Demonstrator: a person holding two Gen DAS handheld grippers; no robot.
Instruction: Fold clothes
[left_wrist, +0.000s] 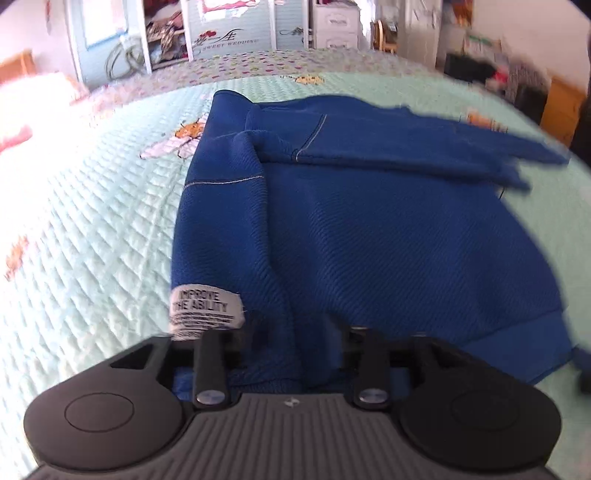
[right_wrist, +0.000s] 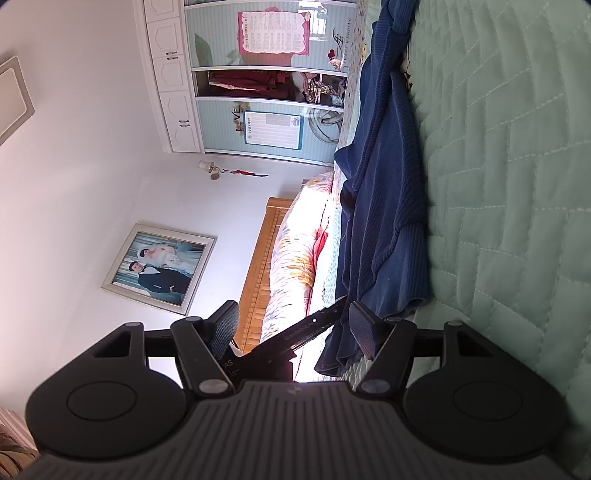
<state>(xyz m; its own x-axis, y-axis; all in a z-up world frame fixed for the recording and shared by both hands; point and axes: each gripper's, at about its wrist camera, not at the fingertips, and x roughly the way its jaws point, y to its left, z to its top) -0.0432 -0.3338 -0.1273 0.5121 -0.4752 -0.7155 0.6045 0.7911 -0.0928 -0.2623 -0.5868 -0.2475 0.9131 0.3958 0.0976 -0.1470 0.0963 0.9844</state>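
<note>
bedroom clutter rings the far wall, a pale blue wardrobe (right_wrist: 258, 92) with open shelves, and nearer lies the bed's mint quilted bedspread (left_wrist: 92, 221), stitched in diamonds with cartoon prints. on it sprawls the blue sweater (left_wrist: 351, 229), a ribbed, slightly stretchy knit, body spread flat, one sleeve folded across the chest and its left side already turned inward in a soft roll, with pale stitching along the seams. the left gripper (left_wrist: 291, 332) hovers tilted down over the hem, jaws about half apart with a ridge of blue cloth rising between them; the pads do not seem to press on it, so i judge the cloth free. the right gripper (right_wrist: 295, 325) lies rolled on its side just beside the sweater's ribbed cuff (right_wrist: 410, 258), jaws well apart, one pad at the edge of the fabric, nothing clamped. to fold well from here, i'd take the hem at both corners, lift evenly and carry it up to the shoulders, smoothing that bunched side first, since loose knit sags and creases. smallest, a white label (left_wrist: 207, 306) with black print sits near the hem by the left pad
</note>
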